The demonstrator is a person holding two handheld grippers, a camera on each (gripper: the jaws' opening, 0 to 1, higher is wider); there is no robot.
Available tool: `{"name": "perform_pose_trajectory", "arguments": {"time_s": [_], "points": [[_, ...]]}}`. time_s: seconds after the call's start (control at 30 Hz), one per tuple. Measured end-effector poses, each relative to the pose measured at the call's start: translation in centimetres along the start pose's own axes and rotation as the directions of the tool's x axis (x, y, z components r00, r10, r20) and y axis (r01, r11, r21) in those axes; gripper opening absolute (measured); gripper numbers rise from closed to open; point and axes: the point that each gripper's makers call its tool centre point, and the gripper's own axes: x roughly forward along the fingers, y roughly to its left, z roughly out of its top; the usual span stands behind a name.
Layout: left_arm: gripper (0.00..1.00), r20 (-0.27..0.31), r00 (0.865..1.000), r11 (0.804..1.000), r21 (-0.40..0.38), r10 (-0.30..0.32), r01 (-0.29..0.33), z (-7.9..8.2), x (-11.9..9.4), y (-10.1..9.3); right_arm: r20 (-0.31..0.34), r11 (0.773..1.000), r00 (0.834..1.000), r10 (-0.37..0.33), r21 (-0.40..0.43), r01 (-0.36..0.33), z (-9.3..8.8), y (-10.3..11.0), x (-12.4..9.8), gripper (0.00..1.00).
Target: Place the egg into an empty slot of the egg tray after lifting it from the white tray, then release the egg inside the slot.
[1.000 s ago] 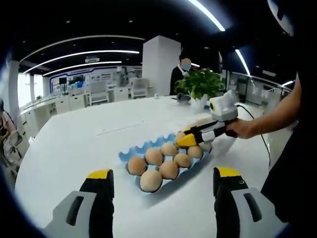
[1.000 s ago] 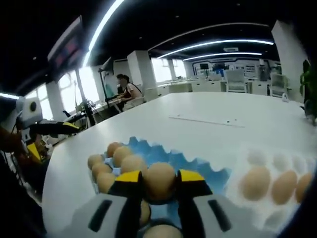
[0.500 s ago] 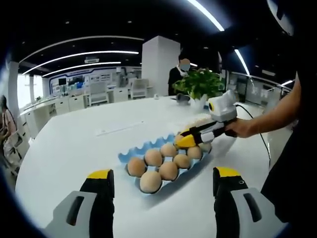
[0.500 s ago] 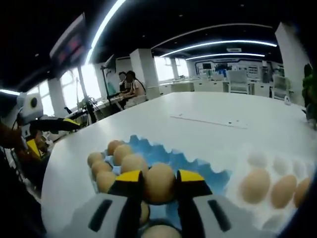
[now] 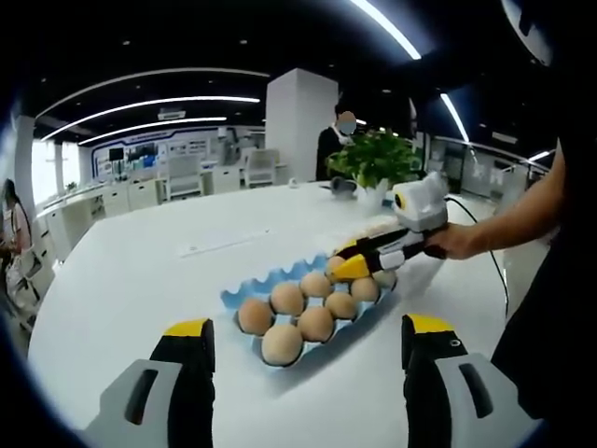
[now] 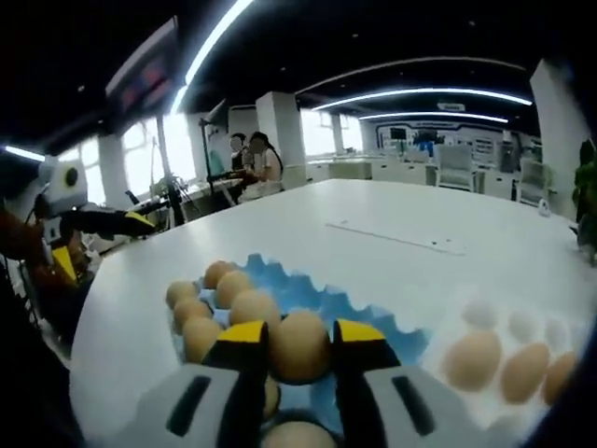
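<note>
A blue egg tray (image 5: 244, 290) (image 6: 368, 313) lies on the white table and holds several brown eggs. My right gripper (image 6: 300, 338) is shut on a brown egg (image 6: 300, 347) just over the tray's near rows; it enters the left gripper view (image 5: 347, 265) from the right, at the tray's far end, held by a hand (image 5: 454, 241). The white tray (image 6: 485, 327) with more eggs (image 6: 474, 360) sits right of the blue tray. My left gripper (image 5: 303, 336) hangs open above the table in front of the blue tray, nothing between its jaws.
A potted plant (image 5: 378, 159) stands at the table's far edge. A flat strip (image 5: 227, 242) (image 6: 396, 237) lies on the table beyond the trays. People are in the room behind (image 5: 336, 140) (image 6: 254, 161). The other gripper (image 6: 93, 222) appears at the left.
Both views have shifted slightly. The right gripper still grips the egg over the blue tray; the left gripper stays open.
</note>
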Motion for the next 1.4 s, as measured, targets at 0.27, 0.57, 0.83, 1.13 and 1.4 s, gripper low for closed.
{"name": "perform_pose_trajectory", "arguments": {"time_s": [0.27,0.57,0.83,1.13,1.4], "points": [[0.83,0.001,1.000,1.000,0.000,0.000,0.000,0.0,0.0,0.0,0.045,0.995,0.994,-0.100,0.037,0.098,0.3,-2.2,-3.6,0.27],[0.83,0.003,1.000,1.000,0.004,-0.004,0.004,0.1,0.2,0.0,0.070,0.907,0.910,-0.410,0.136,0.398,-1.0,-10.6,-11.8,0.27],[0.83,-0.001,1.000,1.000,0.007,-0.006,0.006,0.1,0.3,-0.1,0.079,0.708,0.705,-0.705,0.130,0.694,-1.8,-17.7,-20.5,0.27],[0.83,-0.004,1.000,1.000,0.005,-0.001,0.001,0.0,0.1,0.0,-0.050,0.558,0.591,-0.805,0.276,0.783,-6.3,-21.5,-24.7,0.29],[0.83,-0.002,1.000,1.000,0.007,0.002,-0.002,0.1,0.1,0.0,-0.069,0.597,0.623,-0.780,0.220,0.772,-7.2,-22.0,-23.5,0.28]]}}
